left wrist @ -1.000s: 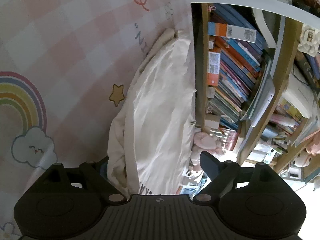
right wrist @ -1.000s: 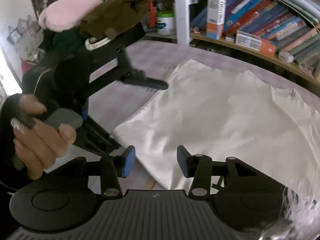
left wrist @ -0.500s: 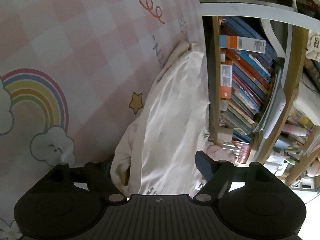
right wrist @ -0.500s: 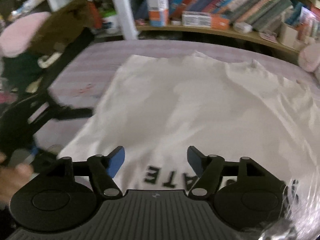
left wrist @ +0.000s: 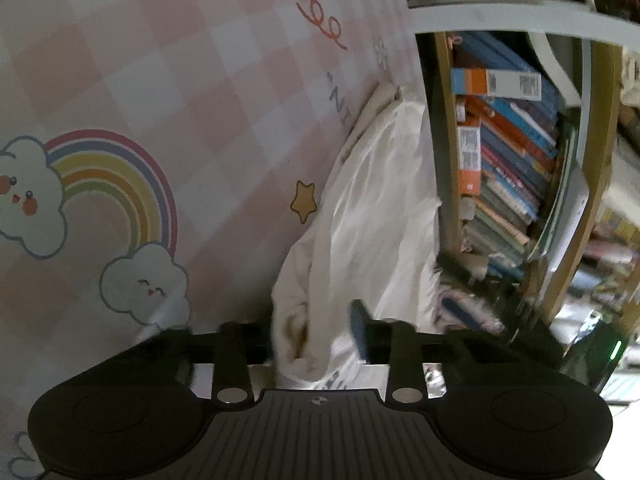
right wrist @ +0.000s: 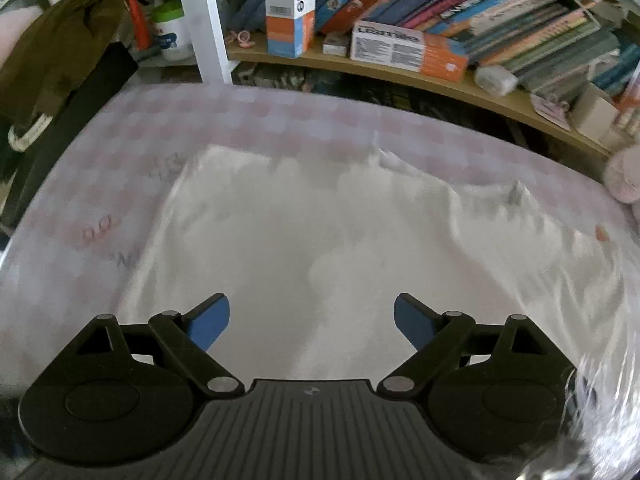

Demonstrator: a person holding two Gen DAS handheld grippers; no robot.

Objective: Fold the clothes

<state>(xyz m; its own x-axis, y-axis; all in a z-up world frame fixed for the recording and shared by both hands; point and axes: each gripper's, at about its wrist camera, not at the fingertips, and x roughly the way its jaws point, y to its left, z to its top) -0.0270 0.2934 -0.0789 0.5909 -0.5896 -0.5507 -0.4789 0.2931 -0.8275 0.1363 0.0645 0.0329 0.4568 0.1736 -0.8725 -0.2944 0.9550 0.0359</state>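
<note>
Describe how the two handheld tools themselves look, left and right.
Both are matte black. The left tool has two round side housings, a ribbed centre plate with a small crosshair mark, silver pivot screws and dark pads. The right tool is alike, with angled linkage arms and blue pads.

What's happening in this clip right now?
A person with a handheld gripper in each hand is folding a white garment spread on a pink checked sheet beside a bookshelf. The left gripper has its fingers either side of a bunched edge of the garment, though whether it is clamped cannot be told. The right gripper hangs open above the flat middle of the cloth, holding nothing.
</note>
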